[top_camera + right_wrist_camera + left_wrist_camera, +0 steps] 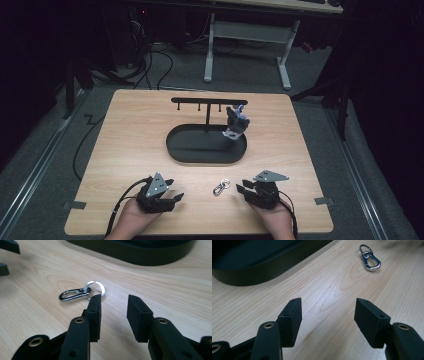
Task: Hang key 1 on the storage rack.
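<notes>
Keyring clasp is lying flat on the table between both tongs; right tongs are gaping beside its ring, left tongs gaping empty.

Desk: no writing or mark can be read;
Black tray: no label or brand can be read;
Key clip: no lettering or number can be read

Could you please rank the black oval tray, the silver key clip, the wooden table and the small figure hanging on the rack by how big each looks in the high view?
1. wooden table
2. black oval tray
3. small figure
4. silver key clip, clearly the smallest
</notes>
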Motion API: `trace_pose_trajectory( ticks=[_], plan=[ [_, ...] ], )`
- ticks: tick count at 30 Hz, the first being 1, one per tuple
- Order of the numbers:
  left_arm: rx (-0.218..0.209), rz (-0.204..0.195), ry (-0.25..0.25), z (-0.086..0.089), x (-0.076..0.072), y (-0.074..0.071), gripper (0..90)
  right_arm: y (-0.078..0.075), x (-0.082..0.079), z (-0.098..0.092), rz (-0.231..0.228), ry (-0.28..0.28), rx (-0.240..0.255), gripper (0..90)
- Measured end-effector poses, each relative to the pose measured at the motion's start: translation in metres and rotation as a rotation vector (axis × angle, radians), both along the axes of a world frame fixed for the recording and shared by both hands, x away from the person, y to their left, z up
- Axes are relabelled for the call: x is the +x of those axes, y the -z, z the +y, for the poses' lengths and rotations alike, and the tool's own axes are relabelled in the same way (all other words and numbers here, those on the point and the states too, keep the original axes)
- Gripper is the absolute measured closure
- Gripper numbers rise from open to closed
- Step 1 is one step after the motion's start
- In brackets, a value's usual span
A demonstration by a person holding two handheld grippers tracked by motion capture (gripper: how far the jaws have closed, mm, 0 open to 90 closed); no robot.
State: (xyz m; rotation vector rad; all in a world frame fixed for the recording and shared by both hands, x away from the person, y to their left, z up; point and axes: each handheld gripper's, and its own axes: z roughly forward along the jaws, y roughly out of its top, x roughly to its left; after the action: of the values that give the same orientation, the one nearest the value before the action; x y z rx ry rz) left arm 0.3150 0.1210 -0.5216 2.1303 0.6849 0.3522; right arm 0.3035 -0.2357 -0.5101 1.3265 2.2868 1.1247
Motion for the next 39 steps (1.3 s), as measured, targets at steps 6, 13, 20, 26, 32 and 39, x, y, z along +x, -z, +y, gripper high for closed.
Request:
trace_pose_trajectory(
  ticks=[6,13,20,26,32,39],
  plan=[
    [0.001,0.003,-0.045,0.016,-0.008,0.002,39.7,-0.001,0.006,0.037,-0.013,-0.119,-0.008,90.0],
    [0.003,-0.005,-0.083,0.031,-0.016,0.0,39.8,0.005,0.016,0.072,0.015,-0.191,-0.097,90.0],
    [-0.015,-0.008,-0.088,0.033,-0.014,-0.002,39.9,0.011,0.007,0.061,0.024,-0.178,-0.145,90.0],
    [-0.02,-0.01,-0.049,0.02,-0.009,-0.004,39.8,0.01,-0.002,0.024,0.029,-0.123,-0.135,88.4],
    [-0.009,-0.016,-0.009,0.005,-0.004,-0.003,39.8,0.01,-0.018,-0.022,0.038,-0.021,-0.119,86.3],
    [-0.007,-0.029,0.014,-0.003,-0.002,-0.005,39.8,-0.003,-0.046,-0.051,0.008,0.07,-0.078,90.0]
  ],
)
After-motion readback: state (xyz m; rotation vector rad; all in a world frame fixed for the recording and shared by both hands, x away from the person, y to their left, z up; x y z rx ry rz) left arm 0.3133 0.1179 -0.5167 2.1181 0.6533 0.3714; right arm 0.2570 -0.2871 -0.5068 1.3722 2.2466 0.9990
